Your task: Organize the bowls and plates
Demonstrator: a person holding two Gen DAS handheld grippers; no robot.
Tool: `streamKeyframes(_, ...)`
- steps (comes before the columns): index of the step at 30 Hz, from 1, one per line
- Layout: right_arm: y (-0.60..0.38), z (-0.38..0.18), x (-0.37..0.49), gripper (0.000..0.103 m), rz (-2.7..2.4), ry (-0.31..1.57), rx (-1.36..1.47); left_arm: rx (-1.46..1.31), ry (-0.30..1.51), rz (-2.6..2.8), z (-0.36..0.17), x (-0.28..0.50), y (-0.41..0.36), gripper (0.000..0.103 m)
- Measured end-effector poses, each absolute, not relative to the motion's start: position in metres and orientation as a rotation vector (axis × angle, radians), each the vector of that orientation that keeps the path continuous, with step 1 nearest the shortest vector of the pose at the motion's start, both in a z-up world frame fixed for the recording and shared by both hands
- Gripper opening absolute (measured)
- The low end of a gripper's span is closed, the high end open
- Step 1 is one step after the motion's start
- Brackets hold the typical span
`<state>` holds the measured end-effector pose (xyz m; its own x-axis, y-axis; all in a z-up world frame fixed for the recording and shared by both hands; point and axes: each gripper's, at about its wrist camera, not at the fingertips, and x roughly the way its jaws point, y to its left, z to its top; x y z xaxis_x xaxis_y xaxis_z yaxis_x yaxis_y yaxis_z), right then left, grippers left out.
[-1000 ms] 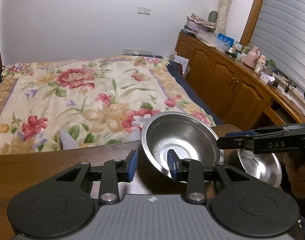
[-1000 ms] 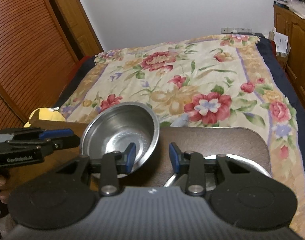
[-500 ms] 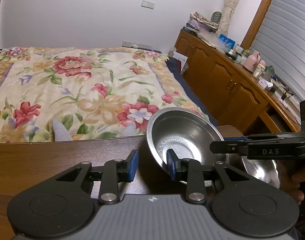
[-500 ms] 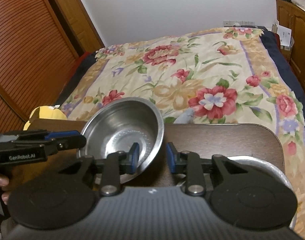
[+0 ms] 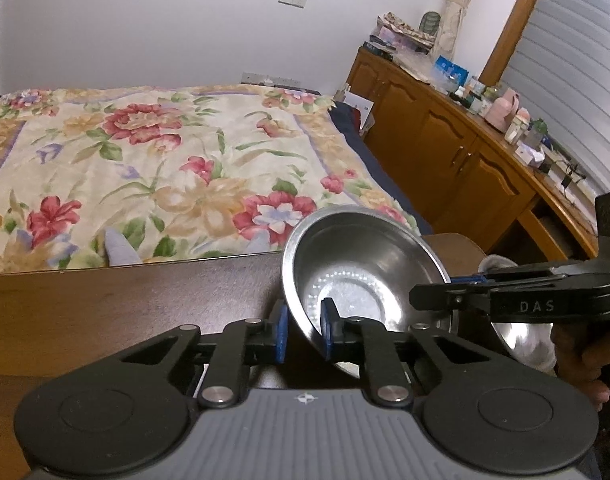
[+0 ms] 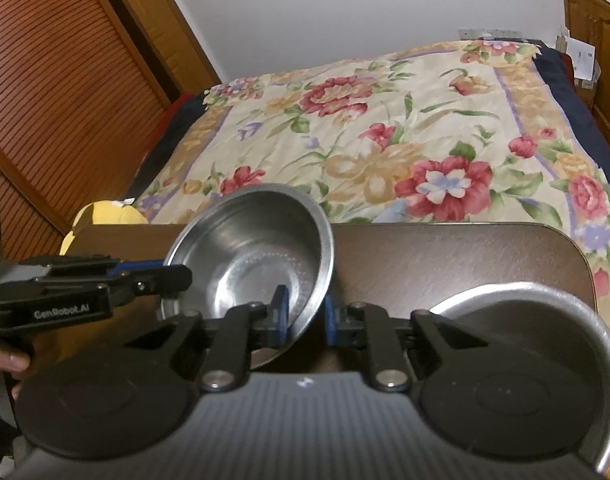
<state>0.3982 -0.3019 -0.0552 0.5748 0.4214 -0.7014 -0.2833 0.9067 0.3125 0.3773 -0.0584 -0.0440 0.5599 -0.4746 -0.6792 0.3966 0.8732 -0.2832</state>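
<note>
Two grippers: your left gripper (image 5: 303,334) and right gripper (image 6: 305,320) each pinch the steel bowl (image 5: 361,272) rim, tilted above the tabletop (image 5: 125,300) far edge.
Progress: nothing visibly stacked; bowl unplaced.
Right wrist only: large steel plate (image 6: 545,312) at the right corner.
Left wrist only: cabinet (image 5: 445,132).

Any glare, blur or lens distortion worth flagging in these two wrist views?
Left wrist view: strong fisheye bend on the cabinet; bright speckled glare inside the steel bowl that the left tongs straddle; slight softness overall.
Right wrist view: same barrel curve, dark corners; the bowl across the right tongs reflects room light softly; the larger metal dish at lower right is smeared near the edge.
</note>
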Motion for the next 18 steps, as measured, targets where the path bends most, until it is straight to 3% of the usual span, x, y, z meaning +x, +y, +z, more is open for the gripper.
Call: streamKeyframes(18, -0.306, -0.013, 0.351, 0.019, 0.404, 0.776, 0.172, -0.088, 0.724, -0.558, 0.01, 0.32, -0.054, 0.017)
